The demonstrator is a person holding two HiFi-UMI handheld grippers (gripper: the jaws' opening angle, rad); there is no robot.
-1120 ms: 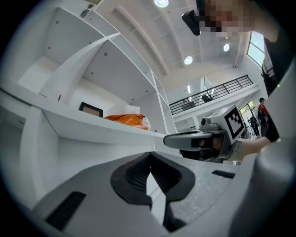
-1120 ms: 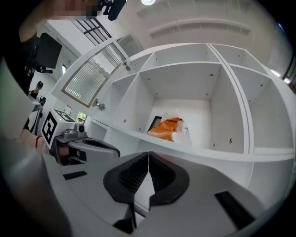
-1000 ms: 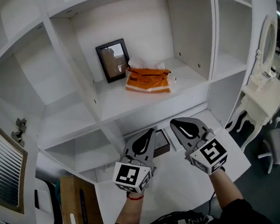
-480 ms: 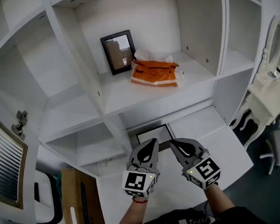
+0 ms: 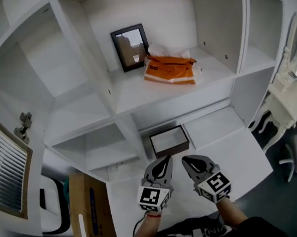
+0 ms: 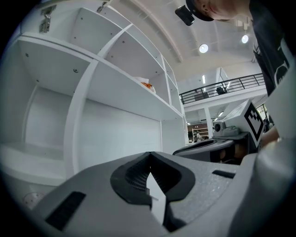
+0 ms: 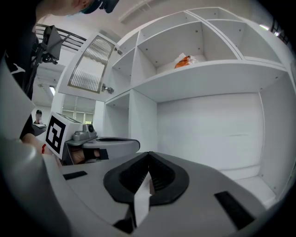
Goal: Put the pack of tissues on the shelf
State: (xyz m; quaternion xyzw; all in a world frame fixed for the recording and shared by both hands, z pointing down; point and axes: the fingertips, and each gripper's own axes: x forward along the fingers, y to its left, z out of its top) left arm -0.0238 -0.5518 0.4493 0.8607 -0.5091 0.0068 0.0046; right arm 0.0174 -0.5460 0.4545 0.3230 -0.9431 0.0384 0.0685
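Observation:
The orange and white pack of tissues (image 5: 169, 69) lies on the middle shelf (image 5: 137, 93), right of a dark picture frame (image 5: 130, 47). Nothing holds it. Both grippers hang well below that shelf, over the white lower ledge (image 5: 231, 155). My left gripper (image 5: 164, 162) is shut and empty, and so is my right gripper (image 5: 187, 161) beside it. From the left gripper view the pack (image 6: 146, 84) peeks over the shelf edge high above the touching tips of the left gripper (image 6: 149, 159). In the right gripper view the pack (image 7: 183, 61) shows up on the shelf above the right gripper (image 7: 149, 159).
A dark shallow box with a white inside (image 5: 169, 140) lies on the ledge just ahead of the grippers. A cardboard box (image 5: 90, 209) stands at lower left beside a louvred door (image 5: 9, 174). A white dressing table (image 5: 287, 92) is at the right.
Both grippers have dropped lower, away from the tissue shelf and nearer my body. The pack has stayed on the shelf. Both grippers stay shut.

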